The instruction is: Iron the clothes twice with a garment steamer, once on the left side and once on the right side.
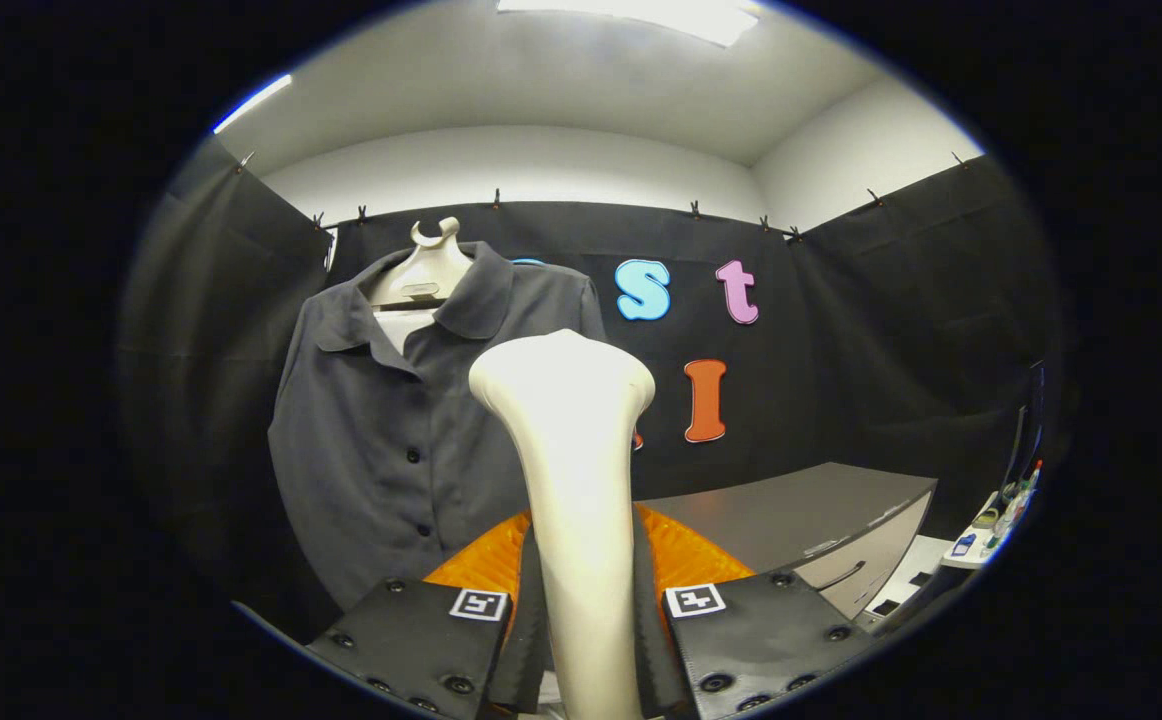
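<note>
A cream-white garment steamer (573, 470) stands upright between my fingers, its flared head raised above them. My gripper (586, 610) is shut on the steamer's handle, one finger pressing each side. Beyond the steamer head and to its left hangs a dark grey buttoned shirt (391, 430) on a pale hanger (425, 270) against the black booth wall. The steamer head overlaps the shirt's right edge in the view, but I cannot tell whether they touch.
A grey cabinet with drawers (821, 530) stands low to the right of the fingers. Farther right is a small white shelf with several small items (996, 525). Black cloth walls close the booth behind and on both sides.
</note>
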A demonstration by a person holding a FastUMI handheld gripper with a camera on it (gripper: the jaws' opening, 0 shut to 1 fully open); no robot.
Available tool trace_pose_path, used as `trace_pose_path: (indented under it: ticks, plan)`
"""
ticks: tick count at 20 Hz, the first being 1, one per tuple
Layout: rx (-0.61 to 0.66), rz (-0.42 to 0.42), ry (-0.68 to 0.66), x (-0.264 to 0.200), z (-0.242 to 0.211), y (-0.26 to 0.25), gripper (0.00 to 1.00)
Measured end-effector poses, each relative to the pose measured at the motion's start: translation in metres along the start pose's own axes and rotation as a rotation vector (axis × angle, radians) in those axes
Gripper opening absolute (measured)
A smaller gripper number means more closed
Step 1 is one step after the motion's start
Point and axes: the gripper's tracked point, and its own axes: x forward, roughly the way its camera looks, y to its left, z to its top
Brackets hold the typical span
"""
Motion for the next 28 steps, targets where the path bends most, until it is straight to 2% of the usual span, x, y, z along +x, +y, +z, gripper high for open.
trace_pose_path:
  ticks: [6,10,15,20,28]
  plan:
    - [0.017,0.072,-0.006,0.017,0.004,0.053,0.44]
    - [-0.015,0.044,-0.039,0.037,0.010,0.068,0.43]
    - [-0.024,0.055,-0.031,0.056,0.003,0.087,0.43]
    - [-0.065,-0.038,-0.030,0.077,-0.010,0.078,0.43]
    - [-0.082,-0.036,0.029,0.081,-0.043,0.079,0.43]
